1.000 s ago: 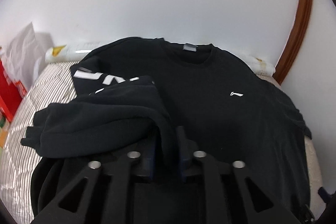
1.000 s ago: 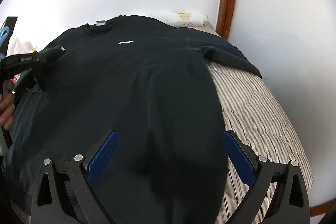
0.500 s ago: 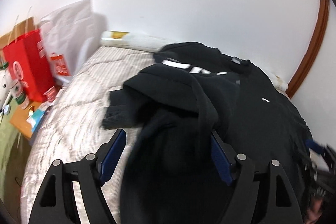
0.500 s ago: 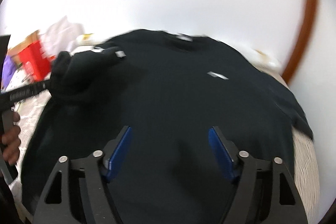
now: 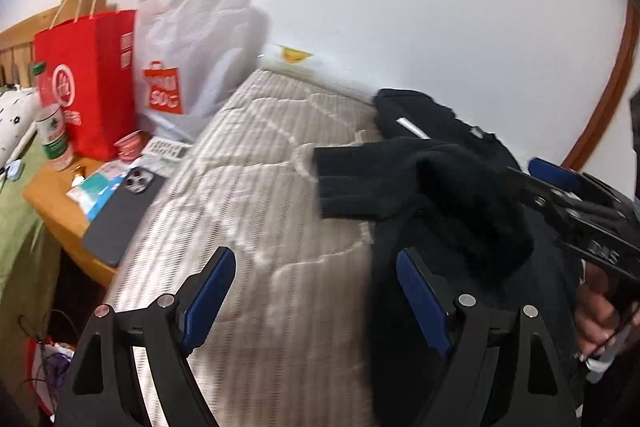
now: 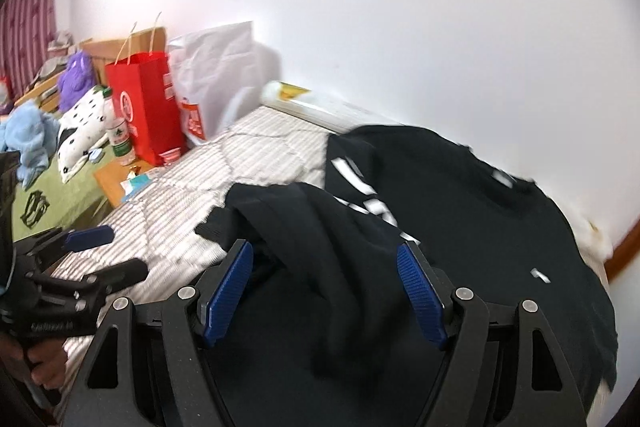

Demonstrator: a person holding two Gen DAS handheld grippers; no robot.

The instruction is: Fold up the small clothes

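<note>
You have one sleeve (image 6: 304, 227) folded in across the black sweatshirt (image 6: 480, 227), which lies on the striped mattress (image 6: 256, 155) at centre-right; the rest looks unfolded. Your left gripper (image 5: 316, 303) is opening over bare mattress, holding nothing; your right gripper (image 6: 326, 291) stands wide, straddling the sleeve unpinched. The bags' lettering at upper left is too blurred to read.

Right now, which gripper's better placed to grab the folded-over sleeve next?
Right, probably. The right gripper is open with the sleeve lying between its fingers; the left gripper, jaws opening, frames bare mattress beside it.
</note>
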